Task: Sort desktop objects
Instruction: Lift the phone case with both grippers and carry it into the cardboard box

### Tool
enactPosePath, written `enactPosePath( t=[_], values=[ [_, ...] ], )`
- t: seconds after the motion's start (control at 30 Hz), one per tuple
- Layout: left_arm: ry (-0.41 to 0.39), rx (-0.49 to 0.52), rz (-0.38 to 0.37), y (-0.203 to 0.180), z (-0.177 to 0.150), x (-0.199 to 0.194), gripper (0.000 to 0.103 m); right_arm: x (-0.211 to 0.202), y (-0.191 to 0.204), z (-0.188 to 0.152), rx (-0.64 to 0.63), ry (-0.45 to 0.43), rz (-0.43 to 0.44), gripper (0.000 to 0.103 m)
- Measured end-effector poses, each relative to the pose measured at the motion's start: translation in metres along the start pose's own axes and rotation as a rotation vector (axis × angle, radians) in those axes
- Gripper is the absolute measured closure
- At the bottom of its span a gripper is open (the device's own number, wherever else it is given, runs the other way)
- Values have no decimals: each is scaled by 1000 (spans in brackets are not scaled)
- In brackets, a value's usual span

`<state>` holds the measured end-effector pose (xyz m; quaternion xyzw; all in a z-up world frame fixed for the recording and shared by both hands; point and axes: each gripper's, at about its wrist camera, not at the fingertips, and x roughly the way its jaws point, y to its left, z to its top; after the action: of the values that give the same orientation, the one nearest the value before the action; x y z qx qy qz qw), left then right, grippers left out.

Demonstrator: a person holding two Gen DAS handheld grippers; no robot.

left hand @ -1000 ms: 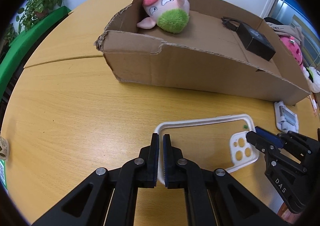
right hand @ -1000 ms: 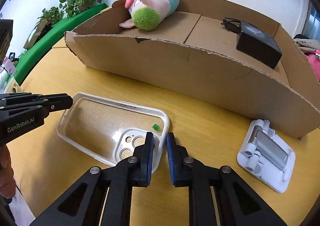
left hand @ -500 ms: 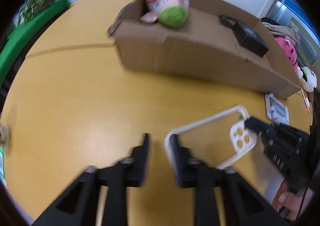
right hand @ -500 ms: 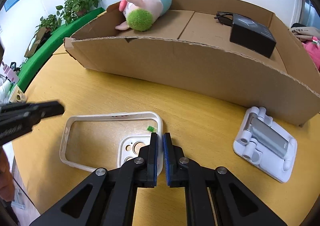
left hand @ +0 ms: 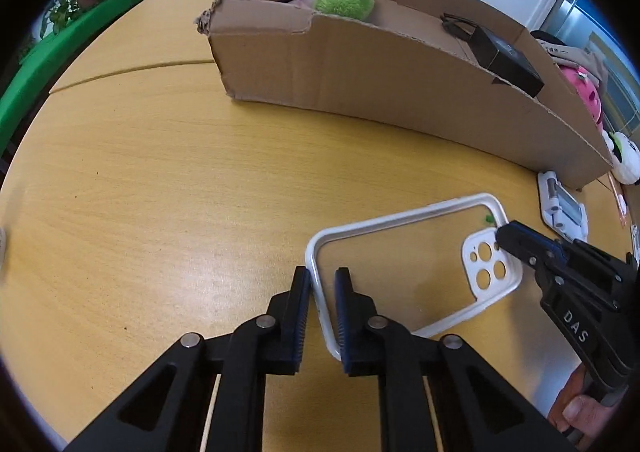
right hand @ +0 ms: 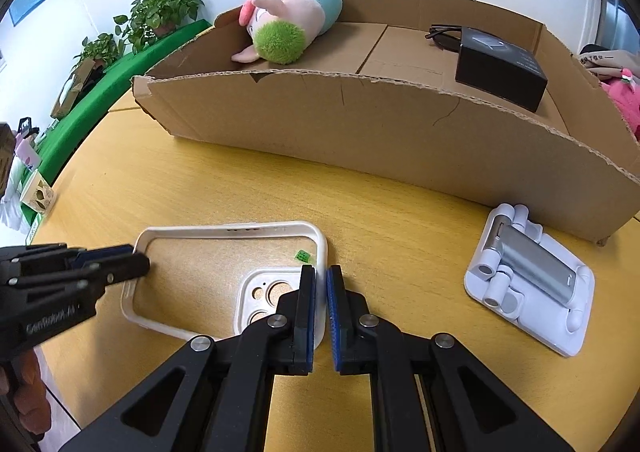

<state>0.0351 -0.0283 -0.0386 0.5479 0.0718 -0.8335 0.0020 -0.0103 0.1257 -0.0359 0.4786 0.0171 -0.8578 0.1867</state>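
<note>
With the plush pig (right hand: 292,27) and black box (right hand: 500,67) in the cardboard box (right hand: 360,131), the left gripper (left hand: 322,292) is closing around the phone case (left hand: 400,252) rim, the right gripper (right hand: 321,292) pinches its other end, and the white stand (right hand: 528,280) waits.

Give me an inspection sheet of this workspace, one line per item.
Surface: wooden table, with a seam.
Job's things: phone case flat on the table; white stand beside the box; plush toy, black box and glasses inside it.
Clutter: more plush toys beyond the box.
Grippers: left gripper closing astride the case's short rim; right gripper shut on the rim at the camera end.
Cables: nothing seen.
Surroundings: potted plants, green ledge, white wall.
</note>
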Motion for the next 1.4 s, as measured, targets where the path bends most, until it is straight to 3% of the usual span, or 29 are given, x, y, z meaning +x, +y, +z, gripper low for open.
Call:
enactPosePath(
  t=[0.2, 0.63, 0.73, 1.03, 1.4],
  values=[
    [-7, -13, 4, 3, 4, -1, 97, -1, -2, -1, 9, -5, 9, 96],
    [-139, 12, -12, 6, 34, -47, 98, -31, -2, 23, 30, -108, 42, 94],
    [-157, 17, -51, 0, 48, -55, 98, -48, -6, 36, 51, -155, 43, 94],
    [-272, 86, -65, -17, 105, -87, 98, -85, -14, 80, 62, -280, 10, 94],
    [-309, 142, -39, -21, 156, -85, 98, -69, -17, 117, 64, -291, -24, 93]
  ],
)
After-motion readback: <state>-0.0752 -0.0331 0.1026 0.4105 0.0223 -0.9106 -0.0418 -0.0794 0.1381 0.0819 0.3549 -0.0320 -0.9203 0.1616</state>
